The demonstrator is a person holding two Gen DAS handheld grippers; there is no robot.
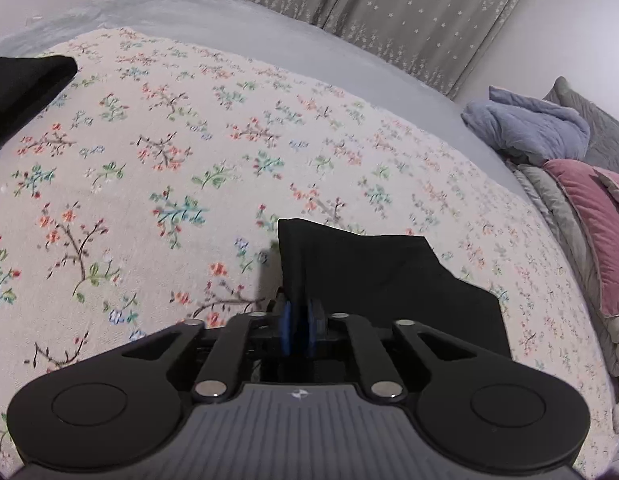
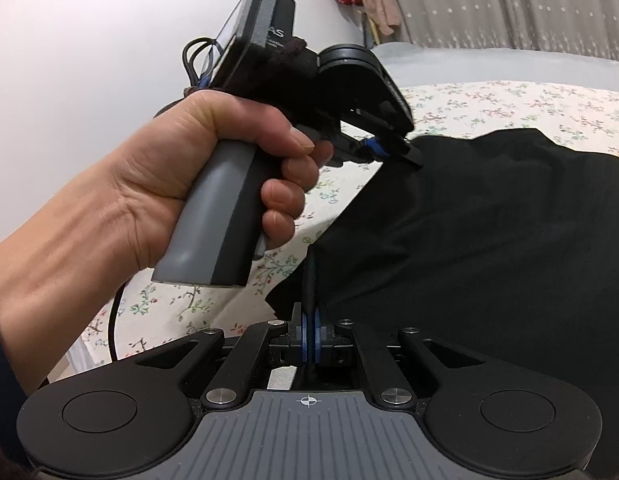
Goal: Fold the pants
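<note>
The black pants lie partly lifted on a floral bedspread. In the left wrist view a folded corner of the pants rises from between the blue pads, and my left gripper is shut on it. A person's hand holds that left gripper in the right wrist view, and its tips pinch the pants' far edge. My right gripper sits at the near edge, its blue pads close together on a thin ridge of black fabric.
A second dark cloth lies at the bedspread's left edge. A grey sheet lies beyond the spread. A blue-grey blanket and a pink cushion pile up at the right. Star-patterned curtains hang behind.
</note>
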